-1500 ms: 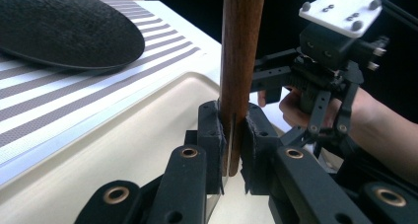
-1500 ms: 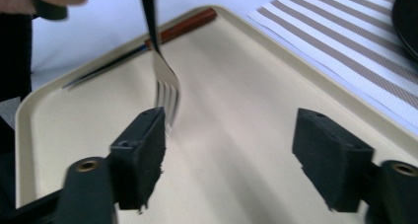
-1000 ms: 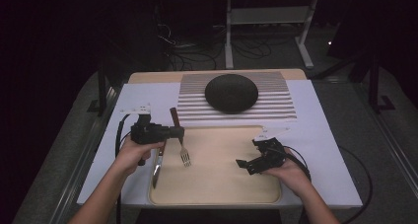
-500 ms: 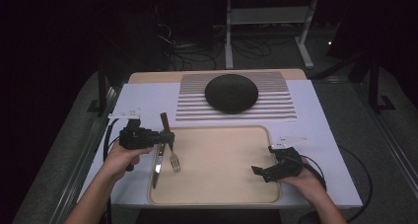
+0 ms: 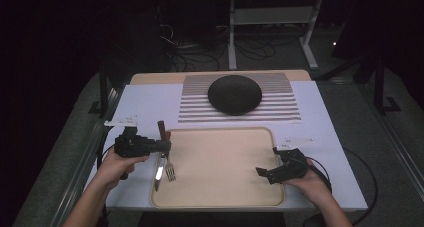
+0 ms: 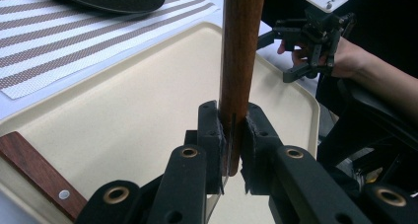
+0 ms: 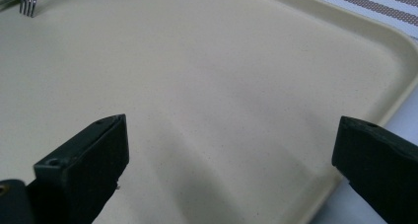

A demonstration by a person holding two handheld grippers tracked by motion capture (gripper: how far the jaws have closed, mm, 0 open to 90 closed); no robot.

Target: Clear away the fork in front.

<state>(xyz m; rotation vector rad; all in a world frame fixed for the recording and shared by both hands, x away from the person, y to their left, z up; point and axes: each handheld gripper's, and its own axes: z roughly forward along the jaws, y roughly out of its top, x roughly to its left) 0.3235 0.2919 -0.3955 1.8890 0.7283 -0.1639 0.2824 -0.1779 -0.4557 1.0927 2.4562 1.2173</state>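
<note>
Dark lab, floor cables (image 5: 195, 49), metal stand (image 5: 272, 17)

Colours and patterns. Tray (image 5: 225, 157): plain cream-beige, lying between the two grippers. Left gripper (image 5: 162, 146) and right gripper (image 5: 261, 173): matt black, the left one's pivots ringed in brass. Handle (image 6: 240, 51) in the left gripper's jaws: reddish-brown wood. Second handle (image 6: 34, 169) beside it: darker red-brown wood with a silver rivet. Fork (image 5: 170, 172) below the left gripper: bright silver. Placemat (image 5: 280, 102) beyond the tray: white with brown stripes. Bowl (image 5: 235, 94) on the placemat: black. Table cover (image 5: 145, 99): white.
</note>
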